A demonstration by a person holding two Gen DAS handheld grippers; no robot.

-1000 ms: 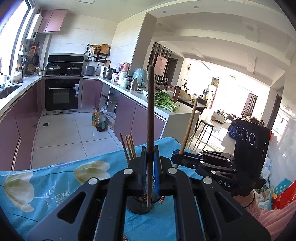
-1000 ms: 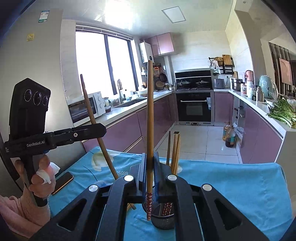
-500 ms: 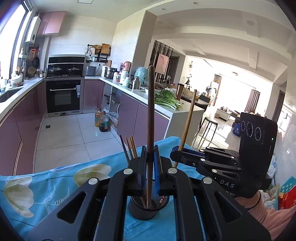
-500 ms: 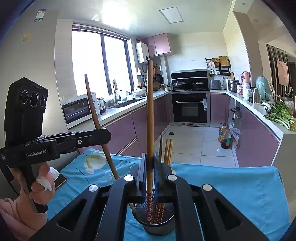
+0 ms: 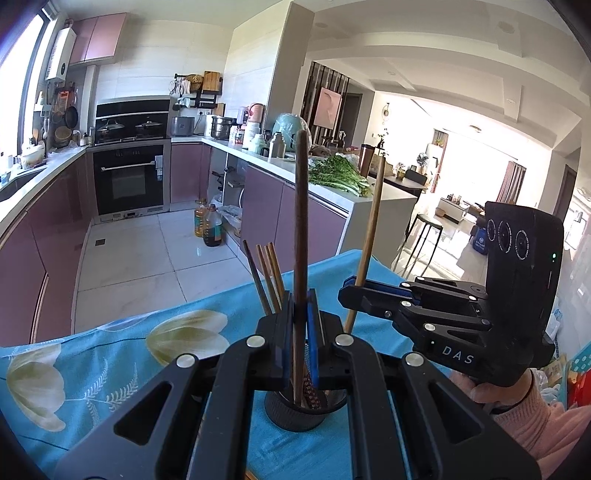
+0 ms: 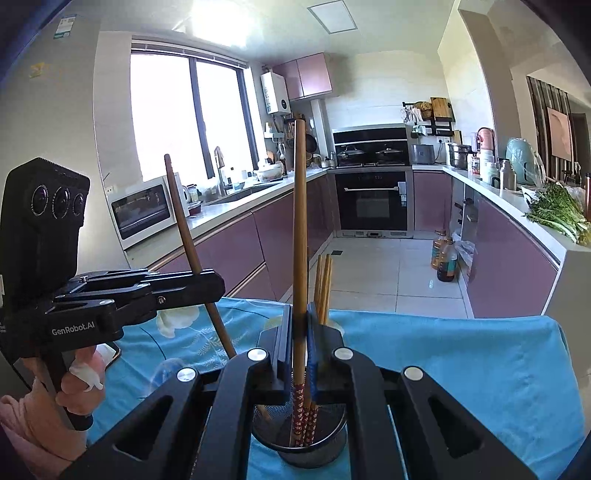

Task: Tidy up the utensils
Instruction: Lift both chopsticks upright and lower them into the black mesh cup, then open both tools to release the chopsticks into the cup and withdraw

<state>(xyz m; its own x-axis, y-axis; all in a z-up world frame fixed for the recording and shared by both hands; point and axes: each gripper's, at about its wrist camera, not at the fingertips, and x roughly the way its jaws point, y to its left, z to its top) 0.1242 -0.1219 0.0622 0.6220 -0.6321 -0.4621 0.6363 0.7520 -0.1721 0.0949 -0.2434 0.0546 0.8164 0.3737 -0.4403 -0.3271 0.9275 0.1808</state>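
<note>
Left wrist view: left gripper (image 5: pixel 300 321) fingers pinch a dark chopstick (image 5: pixel 301 221), right gripper (image 5: pixel 360 290) a lighter chopstick (image 5: pixel 371 229), above the holder cup (image 5: pixel 295 415). Light, stiff, thin sticks; hold mid-shaft.

Lettering legible on the two hand-held grippers.
In the left wrist view, the right gripper (image 5: pixel 364 291), at about three o'clock, carries the white letters "DAS" on the dark side of its body, low and near the hand (image 5: pixel 480 387) that holds it. In the right wrist view, the left gripper (image 6: pixel 210 284), at about nine o'clock, bears the white wordmark "GenRobot.AI" on the side of its black body, just above the fingers (image 6: pixel 79 376) around its handle. A label (image 6: pixel 65 26) on the pale surface at about eleven o'clock shows print too small to read. The oven (image 6: pixel 371 197) front at about one o'clock carries a sticker, likewise illegible.
</note>
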